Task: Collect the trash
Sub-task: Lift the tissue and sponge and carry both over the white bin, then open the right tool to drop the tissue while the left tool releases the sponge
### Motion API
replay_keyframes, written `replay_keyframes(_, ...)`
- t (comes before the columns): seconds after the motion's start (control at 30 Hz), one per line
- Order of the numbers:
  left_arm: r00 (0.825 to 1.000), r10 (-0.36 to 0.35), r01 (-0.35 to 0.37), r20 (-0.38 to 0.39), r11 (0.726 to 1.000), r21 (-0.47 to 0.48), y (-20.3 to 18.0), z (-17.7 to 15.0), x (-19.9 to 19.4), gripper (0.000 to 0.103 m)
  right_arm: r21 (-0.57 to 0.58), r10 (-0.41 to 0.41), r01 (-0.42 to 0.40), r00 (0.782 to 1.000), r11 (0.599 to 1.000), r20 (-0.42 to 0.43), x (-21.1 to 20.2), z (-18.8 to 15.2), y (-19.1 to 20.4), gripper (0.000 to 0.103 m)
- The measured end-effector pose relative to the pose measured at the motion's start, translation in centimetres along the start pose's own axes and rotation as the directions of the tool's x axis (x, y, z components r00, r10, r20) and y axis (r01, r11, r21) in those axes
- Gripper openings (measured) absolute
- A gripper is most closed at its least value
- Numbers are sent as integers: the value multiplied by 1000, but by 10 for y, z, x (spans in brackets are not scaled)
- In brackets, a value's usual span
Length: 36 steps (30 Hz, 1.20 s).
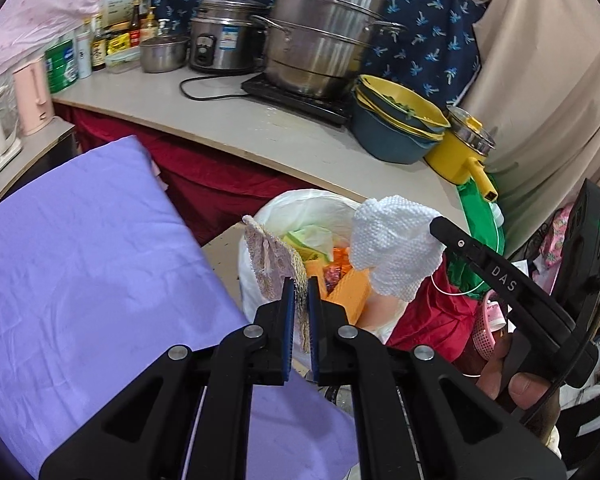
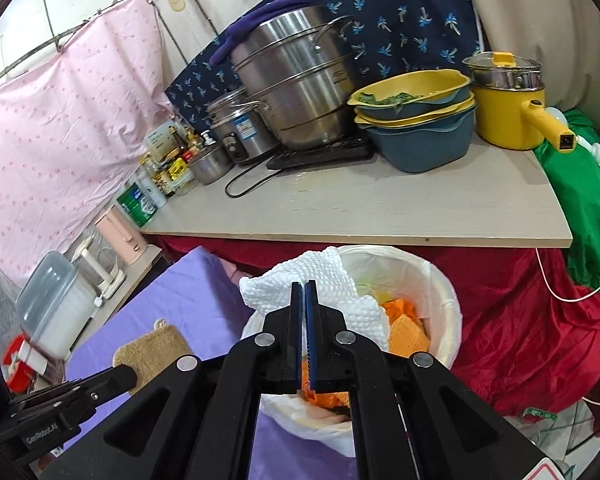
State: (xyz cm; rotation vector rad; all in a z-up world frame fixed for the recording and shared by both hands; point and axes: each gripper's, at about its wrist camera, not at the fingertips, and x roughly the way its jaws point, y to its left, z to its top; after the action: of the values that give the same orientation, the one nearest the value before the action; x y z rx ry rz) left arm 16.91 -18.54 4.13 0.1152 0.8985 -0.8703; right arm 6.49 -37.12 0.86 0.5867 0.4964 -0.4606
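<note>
A bin lined with a white bag [image 1: 260, 220] [image 2: 432, 276] stands below the counter, holding orange and green trash [image 2: 408, 328]. My left gripper [image 1: 300, 282] is shut on a worn beige scrub pad [image 1: 274, 258] and holds it over the bin's near left rim; the pad shows flat in the right wrist view [image 2: 152, 350]. My right gripper [image 2: 305, 286] [image 1: 436, 226] is shut on a crumpled white paper towel [image 2: 300, 270] [image 1: 392, 240], held above the bin's opening.
A purple cloth surface [image 1: 80, 272] lies left of the bin. The counter [image 2: 380, 208] behind carries steel pots [image 1: 324, 36], stacked yellow and blue bowls [image 2: 416, 120], a yellow pot [image 2: 512, 116] and bottles. Red fabric [image 2: 520, 320] hangs below; a green bag [image 2: 580, 208] lies right.
</note>
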Motion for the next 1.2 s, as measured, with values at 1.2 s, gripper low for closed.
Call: replay_keyframes(1.2,995,7,2,-99,996,89,-60,19,104,11,96,-108,113,993,989,-49,-12,-26,-70,33)
